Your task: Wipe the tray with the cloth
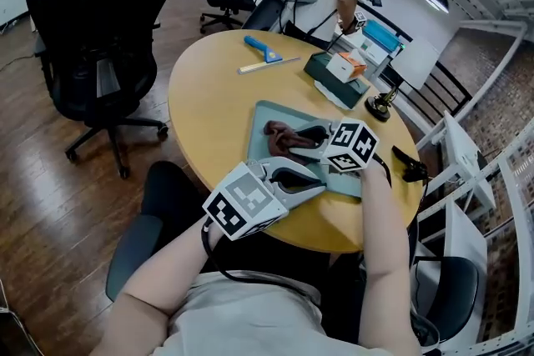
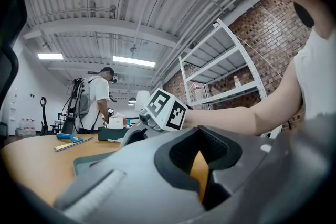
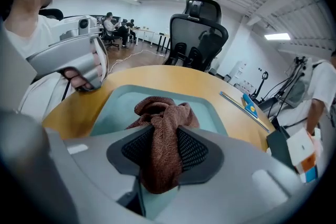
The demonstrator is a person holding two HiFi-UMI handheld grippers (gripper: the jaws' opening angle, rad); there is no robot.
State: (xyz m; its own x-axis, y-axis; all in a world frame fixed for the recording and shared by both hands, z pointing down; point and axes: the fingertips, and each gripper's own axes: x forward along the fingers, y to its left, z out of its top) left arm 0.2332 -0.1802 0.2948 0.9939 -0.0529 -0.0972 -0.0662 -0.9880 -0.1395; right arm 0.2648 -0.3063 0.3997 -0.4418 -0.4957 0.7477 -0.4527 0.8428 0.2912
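In the head view's centre, the right gripper (image 1: 304, 140) hid the right end of the cloth (image 1: 279, 137) and the lower right corner of the tray (image 1: 265, 115). Items by the teal box (image 1: 334, 81) at upper right were too small to tell.

Cloth (image 1: 282, 139) in tray (image 1: 265, 115); tray on table (image 1: 209, 87), nr front edge.

Head view looked steeply down on the surface (image 1: 209, 87). Both gripper views sat low, close, facing each other across the shared tray (image 1: 265, 119).
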